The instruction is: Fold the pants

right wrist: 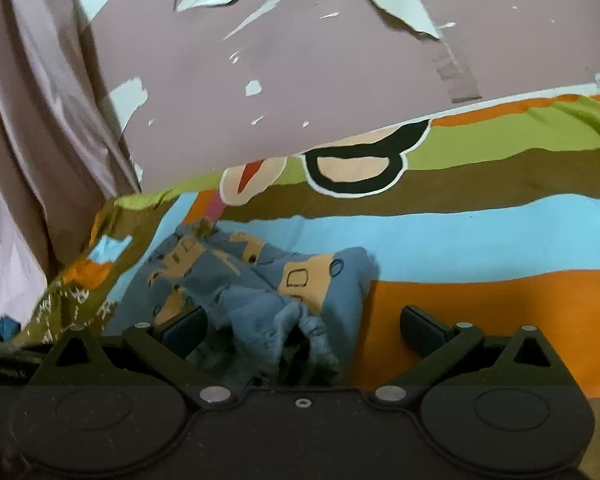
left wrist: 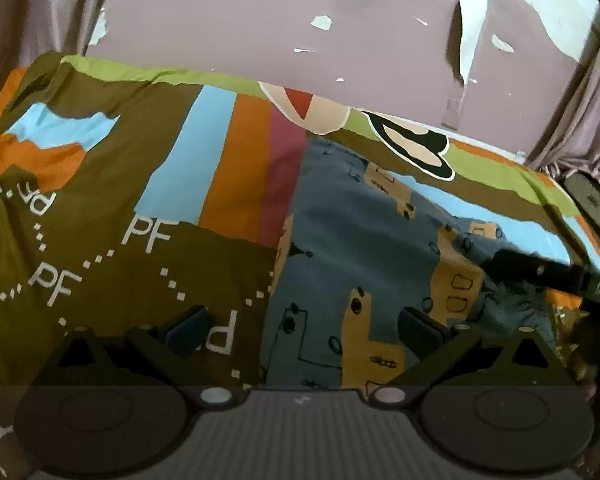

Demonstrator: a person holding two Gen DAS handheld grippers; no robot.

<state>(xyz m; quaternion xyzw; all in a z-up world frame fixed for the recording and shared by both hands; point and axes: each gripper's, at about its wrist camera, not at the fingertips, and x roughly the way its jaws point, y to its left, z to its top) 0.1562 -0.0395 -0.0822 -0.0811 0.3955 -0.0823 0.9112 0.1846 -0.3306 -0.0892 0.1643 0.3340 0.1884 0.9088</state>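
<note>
Left gripper (left wrist: pixel 304 332) spread wide, nothing between its fingers, hovering low over the pants (left wrist: pixel 364 240). Right gripper (right wrist: pixel 304 328) just as wide, its fingers straddling a rumpled, frayed end of the pants (right wrist: pixel 260 292) without pinching it. In the left wrist view part of the right gripper's dark body (left wrist: pixel 540 270) reaches in over the pants' right side.

The pants are blue with tan blocks and little black outline drawings, lying on a bed under a patterned bedspread (left wrist: pixel 140 184). From the left they look spread fairly flat; from the right, one end is bunched into folds. Left of the pants the bedspread is olive brown with white "PF" letters and dotted lines, then stripes of light blue, orange and maroon running right up to the pants' edge. Right of the pants, wide bands of light blue, orange, brown and green. Beyond the pants, a cartoon face in black, cream and red is printed on the bedspread (right wrist: pixel 356 168).

Behind that, a mauve wall (left wrist: pixel 300 24) with paint peeling to pale patches. Pinkish curtains (right wrist: pixel 32 120) hang at the sides.
</note>
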